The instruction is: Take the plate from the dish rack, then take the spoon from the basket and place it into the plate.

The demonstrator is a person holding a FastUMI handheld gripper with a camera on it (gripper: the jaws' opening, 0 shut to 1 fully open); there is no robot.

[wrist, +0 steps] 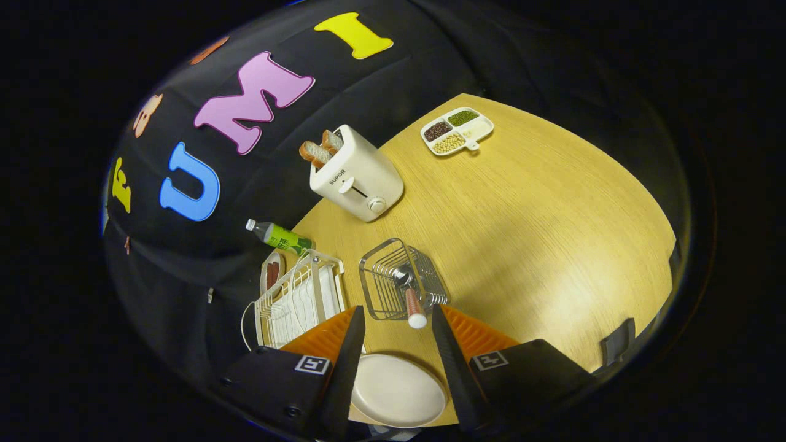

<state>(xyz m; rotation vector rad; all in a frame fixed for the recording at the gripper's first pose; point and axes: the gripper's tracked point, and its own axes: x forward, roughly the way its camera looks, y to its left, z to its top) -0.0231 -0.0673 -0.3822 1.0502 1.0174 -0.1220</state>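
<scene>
The gripper (398, 316) hangs above the wooden table (540, 233) with its two fingers spread wide apart; nothing is gripped between them and neither finger presses on any object. The orange-backed fingertips (355, 322) frame the near side of the wire basket (399, 279), which serves as the landmark for all positions below.

The spoon (412, 301) stands in the basket, bowl end down among the wires, and its reddish handle with a white cap leans out over the basket's near rim into the gap between the fingers, touching neither.

The plate (398, 390) lies flat on the table on the near side of the basket, between the two finger bodies and below them. It holds nothing.

The dish rack (301, 301) sits just left of the basket, with white ribs and a wire loop at its outer end. A small dish (272, 271) with something reddish-brown on it rests at the far corner of the rack.

A green-labelled bottle (279, 235) lies on its side beyond and left of the basket. A white toaster (356, 175) with two bread slices (320, 147) in its slots stands beyond the basket. A divided tray (457, 131) of beans and grains sits well beyond the basket, to the right of the toaster
</scene>
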